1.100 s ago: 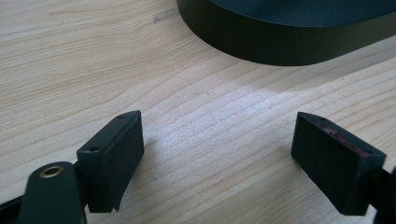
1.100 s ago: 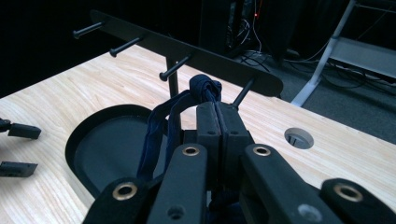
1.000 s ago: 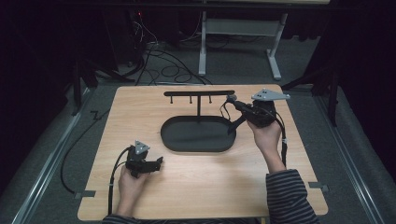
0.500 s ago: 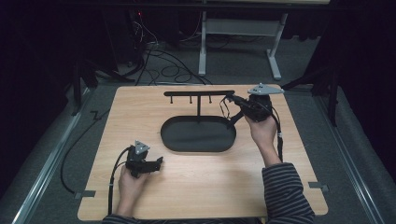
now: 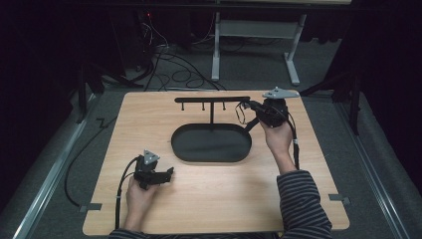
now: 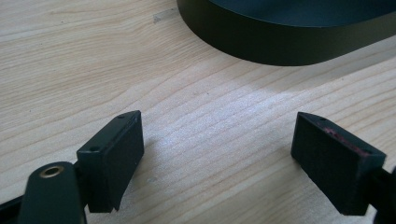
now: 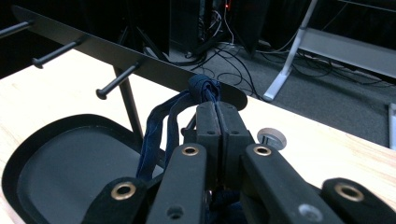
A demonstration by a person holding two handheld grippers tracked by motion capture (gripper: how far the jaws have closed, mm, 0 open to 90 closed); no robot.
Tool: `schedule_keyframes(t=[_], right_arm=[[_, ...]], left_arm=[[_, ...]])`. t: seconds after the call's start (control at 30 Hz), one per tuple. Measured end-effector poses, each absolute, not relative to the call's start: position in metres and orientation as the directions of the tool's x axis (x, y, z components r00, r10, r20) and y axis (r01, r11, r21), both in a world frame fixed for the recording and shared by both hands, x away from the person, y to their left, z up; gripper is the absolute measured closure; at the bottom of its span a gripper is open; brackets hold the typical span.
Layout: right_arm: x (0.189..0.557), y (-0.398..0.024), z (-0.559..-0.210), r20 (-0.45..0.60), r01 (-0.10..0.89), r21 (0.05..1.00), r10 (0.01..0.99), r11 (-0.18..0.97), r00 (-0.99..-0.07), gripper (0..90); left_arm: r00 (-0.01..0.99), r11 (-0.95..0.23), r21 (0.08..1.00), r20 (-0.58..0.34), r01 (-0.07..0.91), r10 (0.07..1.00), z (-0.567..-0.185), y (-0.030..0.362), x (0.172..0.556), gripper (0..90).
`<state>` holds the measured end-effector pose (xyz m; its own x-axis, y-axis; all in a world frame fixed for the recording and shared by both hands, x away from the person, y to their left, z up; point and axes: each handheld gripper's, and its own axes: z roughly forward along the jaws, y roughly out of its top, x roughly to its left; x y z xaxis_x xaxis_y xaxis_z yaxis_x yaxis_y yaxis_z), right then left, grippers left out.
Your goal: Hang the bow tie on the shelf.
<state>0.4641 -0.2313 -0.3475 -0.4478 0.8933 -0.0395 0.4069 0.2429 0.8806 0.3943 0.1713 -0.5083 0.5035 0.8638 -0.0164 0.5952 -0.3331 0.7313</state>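
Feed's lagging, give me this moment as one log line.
right tongs: shut on blue cord, at rack end | left tongs: open, over table

— What is different from one second ago?

— The right tool (image 5: 250, 106) has moved. It was beside the right end of the rack's top bar (image 5: 212, 99), a little lower and more to the right. Now it is higher and closer to that bar end.

— And the thing it holds?

— The dark blue strap (image 7: 168, 122) went with it, pinched between the closed jaws. Its loop now hangs just beside the end of the bar.

— The hand?

— The right hand (image 5: 276, 137) stretched forward over the desk (image 5: 209, 199) with it.
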Motion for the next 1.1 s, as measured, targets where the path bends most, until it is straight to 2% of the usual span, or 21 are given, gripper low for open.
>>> schedule_keyframes(t=[0.73,1.1], right_arm=[[0.464,-0.233,-0.349,-0.024,0.417,0.878,0.890,0.237,-0.455,85.4],[0.453,-0.249,-0.344,0.028,0.425,0.884,0.887,0.193,-0.461,70.6]], left_arm=[[0.504,-0.333,0.731,-0.017,0.595,0.864,-0.508,0.171,0.394,17.4],[0.504,-0.333,0.731,-0.017,0.595,0.864,-0.508,0.171,0.394,17.3]])
